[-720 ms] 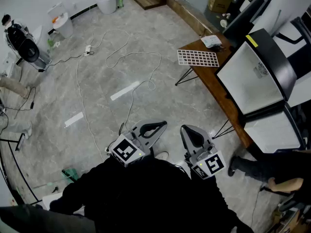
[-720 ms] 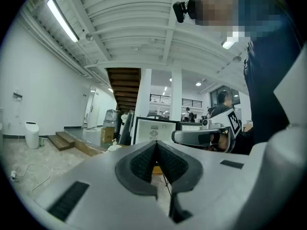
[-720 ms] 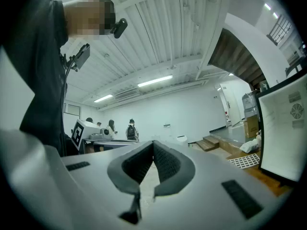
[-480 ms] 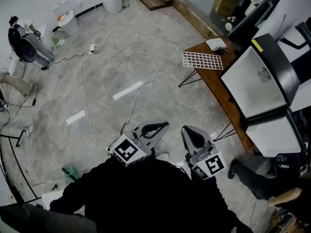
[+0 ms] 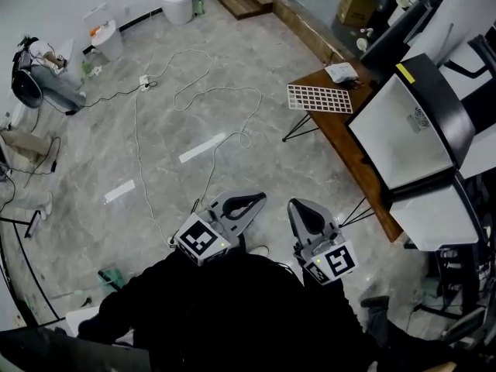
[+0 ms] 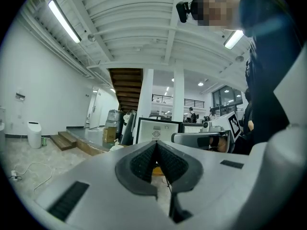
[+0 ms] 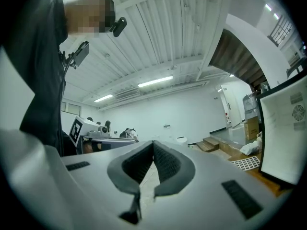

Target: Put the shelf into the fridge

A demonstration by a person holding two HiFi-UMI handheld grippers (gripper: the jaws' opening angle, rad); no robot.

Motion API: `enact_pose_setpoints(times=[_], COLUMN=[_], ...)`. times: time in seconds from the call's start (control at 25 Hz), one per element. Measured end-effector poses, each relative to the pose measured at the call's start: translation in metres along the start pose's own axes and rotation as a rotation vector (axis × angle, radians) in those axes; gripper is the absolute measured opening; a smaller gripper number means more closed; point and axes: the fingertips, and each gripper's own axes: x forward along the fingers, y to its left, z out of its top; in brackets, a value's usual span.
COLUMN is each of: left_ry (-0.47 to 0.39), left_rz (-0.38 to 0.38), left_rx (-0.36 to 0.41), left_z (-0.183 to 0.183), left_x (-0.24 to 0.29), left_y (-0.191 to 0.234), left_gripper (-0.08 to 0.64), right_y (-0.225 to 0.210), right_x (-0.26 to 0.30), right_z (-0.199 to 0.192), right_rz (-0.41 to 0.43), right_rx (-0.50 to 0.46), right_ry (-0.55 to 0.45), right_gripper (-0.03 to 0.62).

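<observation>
- Since a moment ago, a bystander's foot has drifted from just off the near end of the wooden table toward the bottom edge of the head view. It now shows only as a dark blur. Both claws have kept their places.
- On the far end of that table's brown top lies the shelf, a flat, rectangular white wire grid.
- The fridge is boxy, with a smooth white front framed in glossy black. It stands just behind the table's right long side.
- The left gripper is grey plastic, held level off the table's near end. Its ribbed dark pads are pressed together with nothing between them.
- The right gripper sits beside it, nearer the table. Its jaws are likewise closed tight and empty.
- A thin white cable loops over the grey marbled floor left of the table.
</observation>
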Motion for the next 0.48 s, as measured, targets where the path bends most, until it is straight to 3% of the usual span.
enact_pose_setpoints(times=[0.16,0.32,0.48], left_ry=[0.003,0.008,0.023], left_rz=[0.005,-0.005,-0.013], left_rx=[-0.008,0.026,-0.008], left_z=[0.004,0.004,-0.003], left_x=[0.009,0.035,0.069], left_y=[-0.001,0.003,0.025], left_gripper=[0.005,0.005,0.005], right_y=[-0.013,-0.043,-0.08], right_x=[-0.006,-0.009,0.003], right_z=[0.001,-0.002,-0.004], right_rz=[-0.044,-0.062,-0.071], right_rx=[-0.058,-0.018,0.024], right_ry=[0.004,-0.002,-0.014], right_gripper=[0.005,0.005,0.005])
